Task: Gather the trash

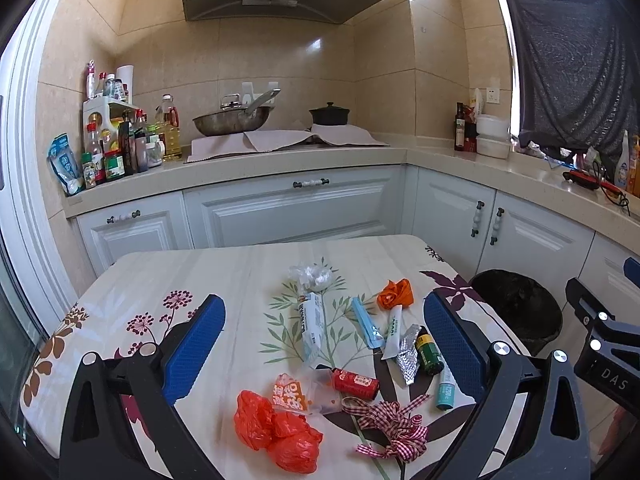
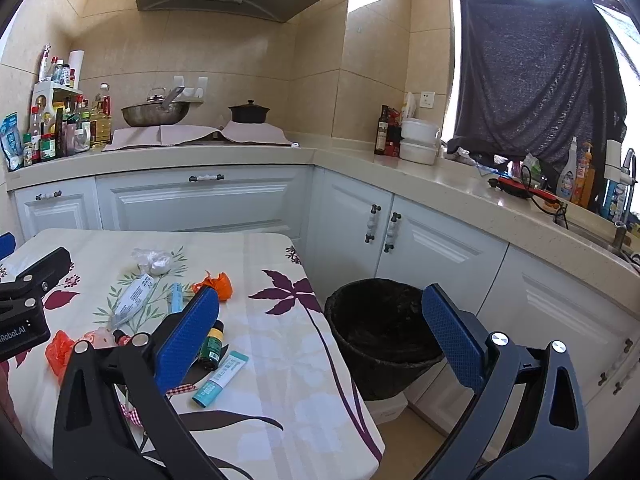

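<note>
Above the floral tablecloth [image 1: 208, 276] my left gripper [image 1: 325, 342] hangs with jaws spread wide, nothing between the blue pads. Trash lies scattered on the cloth beneath it: a crumpled red plastic bag [image 1: 280, 432] nearest me, a checked ribbon [image 1: 394, 426] just beside it, a small red can [image 1: 356, 382] on its side, and a clear printed wrapper [image 1: 294, 394] touching the can's left end. Farther out: a green-and-black bottle [image 1: 429, 354] lying down, a foil blister strip [image 1: 407, 354] against it, a teal tube [image 1: 445, 390], a white tube [image 1: 392, 330], a light-blue sachet [image 1: 366, 322], a long white packet [image 1: 312, 322], an orange wad [image 1: 396, 294], and a clear crumpled bag [image 1: 314, 276] farthest away.

My right gripper [image 2: 320, 332] hovers at the table's right edge, jaws also wide apart and empty. Its left pad sits over the green bottle [image 2: 212, 346]; its right pad frames the black bin [image 2: 380, 332], which stands on the floor just beside the table, against the white cabinets [image 2: 436, 248].
</note>
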Available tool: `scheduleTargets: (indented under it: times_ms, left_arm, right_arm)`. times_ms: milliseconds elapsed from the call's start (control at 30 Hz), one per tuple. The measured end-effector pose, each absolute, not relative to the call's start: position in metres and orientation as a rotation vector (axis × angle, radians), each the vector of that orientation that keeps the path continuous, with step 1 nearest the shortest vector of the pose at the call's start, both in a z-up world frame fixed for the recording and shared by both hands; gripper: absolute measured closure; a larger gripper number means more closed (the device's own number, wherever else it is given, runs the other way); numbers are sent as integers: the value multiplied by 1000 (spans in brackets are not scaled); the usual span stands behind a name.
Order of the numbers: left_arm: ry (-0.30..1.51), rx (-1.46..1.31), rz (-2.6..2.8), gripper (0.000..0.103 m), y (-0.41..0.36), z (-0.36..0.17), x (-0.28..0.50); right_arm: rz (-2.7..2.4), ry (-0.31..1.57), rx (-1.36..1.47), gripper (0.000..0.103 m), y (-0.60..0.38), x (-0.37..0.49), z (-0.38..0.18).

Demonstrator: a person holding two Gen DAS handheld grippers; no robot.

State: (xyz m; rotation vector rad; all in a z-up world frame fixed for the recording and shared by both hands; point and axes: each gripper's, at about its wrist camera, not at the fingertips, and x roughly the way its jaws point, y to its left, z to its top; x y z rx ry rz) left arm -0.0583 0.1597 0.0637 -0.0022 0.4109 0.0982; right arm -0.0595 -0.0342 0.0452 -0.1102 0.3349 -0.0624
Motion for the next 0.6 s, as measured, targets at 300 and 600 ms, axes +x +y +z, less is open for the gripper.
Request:
scheduleTargets:
  times_ms: [300,600]
  left_arm:
    - [419,-22,116,6,165,64,-51]
    - [422,-20,87,6,158,63,-46]
  right_arm:
    - [-63,340,-110,4,-35,-51,46]
    - [-63,341,-80,4,-40,-49,48]
